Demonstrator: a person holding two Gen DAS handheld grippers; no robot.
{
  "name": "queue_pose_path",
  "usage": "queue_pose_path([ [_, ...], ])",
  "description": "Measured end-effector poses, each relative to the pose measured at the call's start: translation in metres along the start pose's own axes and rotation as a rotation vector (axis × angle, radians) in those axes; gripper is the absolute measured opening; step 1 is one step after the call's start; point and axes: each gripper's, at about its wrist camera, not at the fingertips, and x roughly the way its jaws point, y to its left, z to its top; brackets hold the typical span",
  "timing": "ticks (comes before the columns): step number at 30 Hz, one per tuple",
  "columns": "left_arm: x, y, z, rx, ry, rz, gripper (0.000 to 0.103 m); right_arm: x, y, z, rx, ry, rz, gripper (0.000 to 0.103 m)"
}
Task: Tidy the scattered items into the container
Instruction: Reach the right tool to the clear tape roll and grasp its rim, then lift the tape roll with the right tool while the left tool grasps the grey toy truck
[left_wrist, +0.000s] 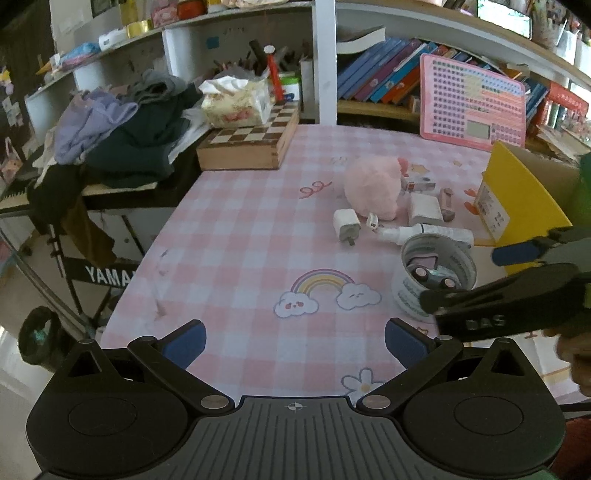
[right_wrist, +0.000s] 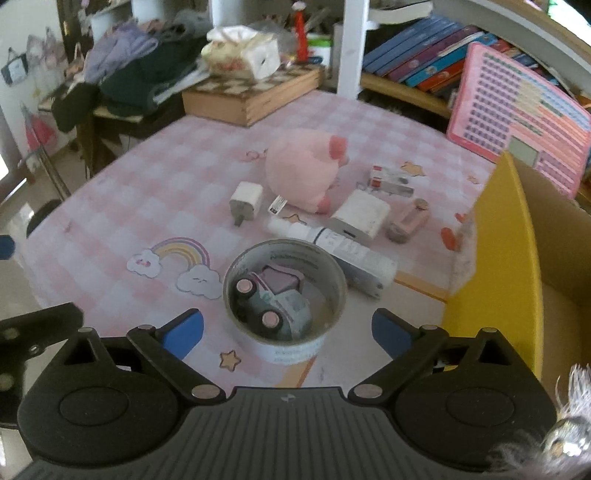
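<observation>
A tape roll (right_wrist: 284, 347) stands on the pink checked table with a toy car (right_wrist: 273, 306) inside it. My right gripper (right_wrist: 288, 328) is open just above and in front of the roll, its pads clear of it. Beyond lie a pink plush pig (right_wrist: 303, 166), a white charger (right_wrist: 246, 201), a white power bank (right_wrist: 360, 214), a white tube (right_wrist: 343, 251) and a small pink item (right_wrist: 408, 219). The yellow cardboard box (right_wrist: 495, 258) stands at the right. My left gripper (left_wrist: 295, 338) hangs open over bare tablecloth, left of the roll (left_wrist: 437, 280).
A wooden chessboard box (left_wrist: 247, 142) with a tissue pack sits at the table's back left. Beside it is a heap of clothes (left_wrist: 122, 129). A pink toy tablet (left_wrist: 472, 103) leans on the bookshelf behind. The table's left edge drops to a keyboard stand (left_wrist: 107, 275).
</observation>
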Motion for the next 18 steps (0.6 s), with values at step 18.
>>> queue_pose_path([
  [18,0.019,-0.021,0.016,0.077,0.023,-0.096,0.102,-0.017,-0.020,0.025,0.007,-0.121,0.106,0.082],
])
